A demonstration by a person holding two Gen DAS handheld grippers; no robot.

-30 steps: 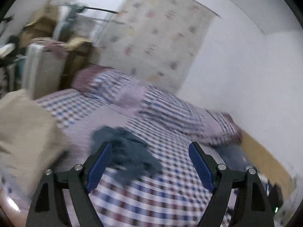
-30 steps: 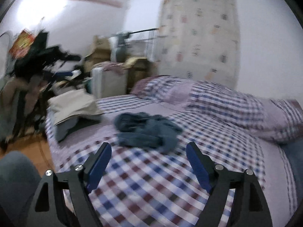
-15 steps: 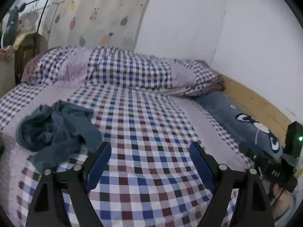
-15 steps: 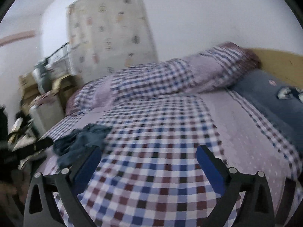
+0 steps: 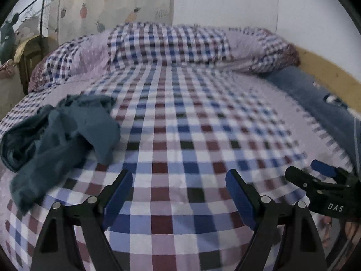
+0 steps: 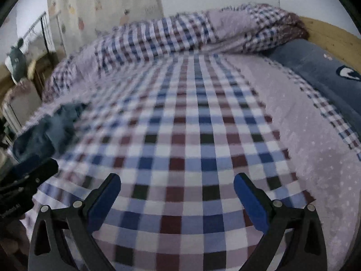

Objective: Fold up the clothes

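Left wrist view: the left gripper [image 5: 178,194] hangs above the near part of a bed covered with a checked sheet of white, blue, maroon and lilac squares [image 5: 191,135]. Its 2 black fingers with blue pads [image 5: 117,194] are spread wide, with nothing between them. A crumpled dark teal garment [image 5: 61,133] lies in a loose heap on the sheet, to the left of the fingers and a little beyond them, not touching them. Along the far edge of the bed runs a rolled quilt in the same checked cloth [image 5: 167,45], and on the right lies a dark blue pillow [image 5: 315,94] against a pale wooden bed frame [image 5: 327,63]. Behind the bed hangs a pale curtain printed with fruit [image 5: 112,2]. At the lower right edge the right gripper [image 5: 315,180] pokes in, black with blue pads.

Right wrist view: the right gripper [image 6: 178,198] hovers over the same checked sheet [image 6: 191,140], its 2 blue-padded fingers [image 6: 250,203] spread apart and empty. The teal garment [image 6: 49,128] sits blurred at the far left of the bed, well apart from these fingers. The left gripper [image 6: 29,176] shows at the left edge, near the garment; from here I cannot tell how its fingers stand. The blue pillow [image 6: 315,67] and wooden frame [image 6: 331,36] lie at the upper right.
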